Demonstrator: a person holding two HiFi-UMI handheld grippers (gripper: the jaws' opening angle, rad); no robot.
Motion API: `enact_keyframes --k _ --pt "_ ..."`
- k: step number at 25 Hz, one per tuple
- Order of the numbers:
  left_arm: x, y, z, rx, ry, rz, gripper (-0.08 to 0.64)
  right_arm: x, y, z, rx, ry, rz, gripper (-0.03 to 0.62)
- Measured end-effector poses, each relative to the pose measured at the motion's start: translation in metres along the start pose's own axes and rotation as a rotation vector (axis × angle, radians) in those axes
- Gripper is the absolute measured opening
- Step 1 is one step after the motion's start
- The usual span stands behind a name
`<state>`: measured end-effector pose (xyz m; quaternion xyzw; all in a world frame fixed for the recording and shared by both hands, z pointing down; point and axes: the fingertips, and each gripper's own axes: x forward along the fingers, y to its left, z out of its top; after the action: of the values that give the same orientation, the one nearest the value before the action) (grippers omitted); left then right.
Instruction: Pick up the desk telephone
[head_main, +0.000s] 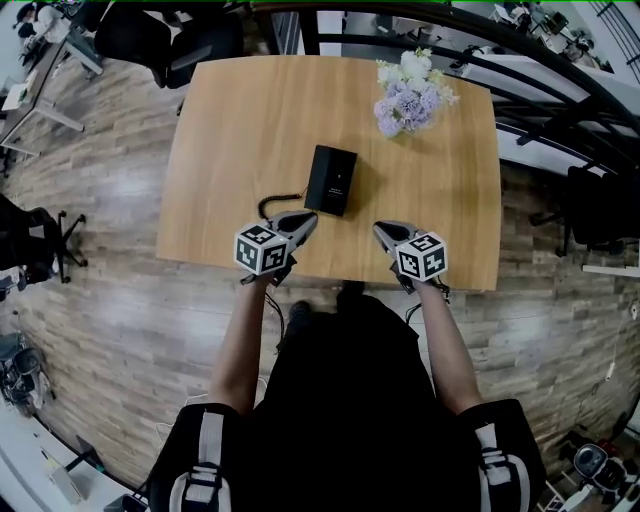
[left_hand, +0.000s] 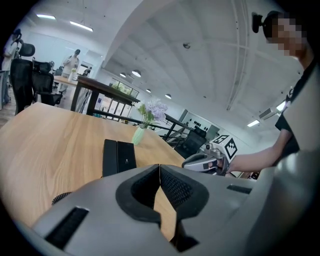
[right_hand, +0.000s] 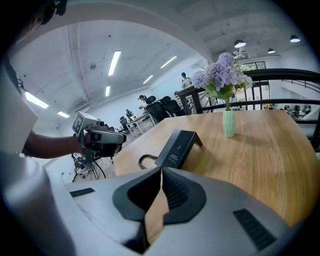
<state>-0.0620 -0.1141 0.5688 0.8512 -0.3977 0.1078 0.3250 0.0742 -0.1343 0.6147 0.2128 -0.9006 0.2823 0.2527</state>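
1. Head view, and the wooden table (head_main: 230, 120) fills the scene, spreading out ahead of both grippers, whose tips hang over its near edge.
2. Next the person (head_main: 345, 400) in a dark top, both forearms reaching forward, one gripper in each hand.
3. Left gripper (head_main: 306, 222): its own view shows the jaws pressed together with nothing between them, only bare tabletop beyond. It points forward and slightly down.
4. Right gripper (head_main: 381, 231): same story, jaws closed tip to tip and empty. It sits apart from the left one, angled inward.
5. Desk telephone (head_main: 331, 180): black and flat on the table, just ahead of the gap between the two grippers. It is nearer the left gripper's tips and touched by neither. From the right gripper it sits ahead and to the left.
6. Vase of lilac and white flowers (head_main: 408, 95): well beyond the right gripper, past the telephone, upright on the table.
7. Coiled black cord (head_main: 272, 204): curling on the table just ahead and left of the left gripper's tips, by the telephone's near left corner.
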Motion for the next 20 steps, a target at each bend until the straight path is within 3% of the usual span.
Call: enact_keyframes --k 8,20 --pt "0.008 0.001 0.011 -0.023 -0.050 0.018 0.023 0.005 -0.017 0.012 -0.037 0.023 0.047 0.026" --pt "0.025 0.002 0.017 -0.044 -0.054 0.054 0.023 0.005 -0.042 0.013 -0.044 0.053 0.081 0.026"
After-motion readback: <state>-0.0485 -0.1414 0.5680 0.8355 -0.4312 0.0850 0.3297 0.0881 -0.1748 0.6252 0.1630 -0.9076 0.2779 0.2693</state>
